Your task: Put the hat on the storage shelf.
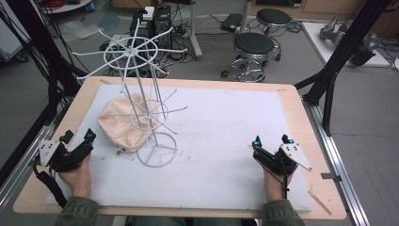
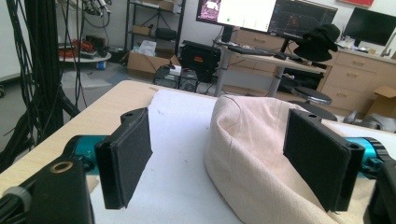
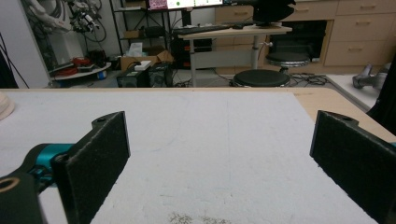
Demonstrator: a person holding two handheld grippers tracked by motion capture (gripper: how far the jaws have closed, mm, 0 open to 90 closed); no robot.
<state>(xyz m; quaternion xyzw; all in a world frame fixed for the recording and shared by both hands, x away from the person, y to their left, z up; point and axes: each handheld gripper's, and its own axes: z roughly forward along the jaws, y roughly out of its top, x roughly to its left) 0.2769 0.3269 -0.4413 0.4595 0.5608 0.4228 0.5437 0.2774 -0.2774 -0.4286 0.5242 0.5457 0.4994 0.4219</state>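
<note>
A beige cloth cap (image 1: pixel 123 123) lies on the white mat (image 1: pixel 226 132) at the left, behind the round base of a white wire rack (image 1: pixel 141 94) with spoked arms. My left gripper (image 1: pixel 77 138) rests near the mat's left edge, jaws open, a short way from the cap. In the left gripper view the cap (image 2: pixel 254 154) rises just ahead of the open left gripper (image 2: pixel 229 158), nearer its right jaw, with no pad touching it. My right gripper (image 1: pixel 272 140) sits at the mat's right front, open, and in its own view the right gripper (image 3: pixel 224 158) has bare mat between the jaws.
The wooden table (image 1: pixel 301 117) ends just beyond the mat on all sides. A black frame post (image 1: pixel 339 56) slants up at the right rear. Two black stools (image 1: pixel 254 47) stand on the floor behind the table.
</note>
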